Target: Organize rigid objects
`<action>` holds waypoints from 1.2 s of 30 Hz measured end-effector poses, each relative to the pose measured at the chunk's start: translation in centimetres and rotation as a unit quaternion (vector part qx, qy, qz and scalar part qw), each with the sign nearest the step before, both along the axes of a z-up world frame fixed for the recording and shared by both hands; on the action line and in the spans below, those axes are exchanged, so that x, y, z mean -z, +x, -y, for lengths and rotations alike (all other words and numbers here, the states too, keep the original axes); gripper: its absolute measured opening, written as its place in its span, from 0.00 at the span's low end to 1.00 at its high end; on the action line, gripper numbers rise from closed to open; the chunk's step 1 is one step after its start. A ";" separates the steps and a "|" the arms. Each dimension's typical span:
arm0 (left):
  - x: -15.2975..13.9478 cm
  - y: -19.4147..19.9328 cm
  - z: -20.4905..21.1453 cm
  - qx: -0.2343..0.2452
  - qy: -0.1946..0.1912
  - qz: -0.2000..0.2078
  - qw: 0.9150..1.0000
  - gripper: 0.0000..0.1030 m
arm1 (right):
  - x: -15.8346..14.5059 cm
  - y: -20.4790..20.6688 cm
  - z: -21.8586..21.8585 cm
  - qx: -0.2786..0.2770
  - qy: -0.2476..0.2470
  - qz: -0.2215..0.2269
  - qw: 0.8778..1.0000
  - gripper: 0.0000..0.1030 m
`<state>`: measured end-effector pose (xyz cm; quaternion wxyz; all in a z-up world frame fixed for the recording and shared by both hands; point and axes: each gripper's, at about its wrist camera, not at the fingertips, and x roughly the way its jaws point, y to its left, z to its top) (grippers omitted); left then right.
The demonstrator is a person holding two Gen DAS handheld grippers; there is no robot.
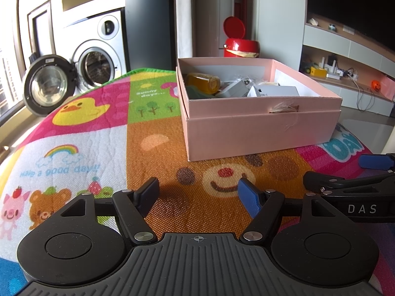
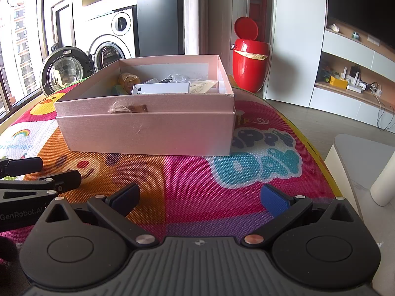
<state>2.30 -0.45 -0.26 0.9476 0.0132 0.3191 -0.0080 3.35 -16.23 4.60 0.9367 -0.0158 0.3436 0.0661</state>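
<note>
Playmat (image 1: 153, 148); pink box (image 1: 259, 133) upright, long axis left-right.

- Play mat (image 1: 103, 133): "Sunny days...", "Have a good day!!" seen upside down, and "Happy Day".
- White box (image 2: 160, 89): "USB-C".
- Right tongs (image 1: 362, 208): "DAS".
- Left tongs (image 2: 22, 215): "GenRobot.AI".

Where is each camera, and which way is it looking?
Left wrist: sits behind the left tongs, low over the mat, facing the box; the right tongs poke in at right.
Right wrist: sits behind the right tongs, facing the same box; the left tongs show at left.
Shared: box, mat, red bin, washer.
</note>
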 end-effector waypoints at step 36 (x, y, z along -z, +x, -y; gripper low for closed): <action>-0.1 -0.3 -0.2 -0.002 0.000 0.000 1.000 0.73 | 0.0 0.0 0.0 0.000 0.000 0.000 1.000 1.00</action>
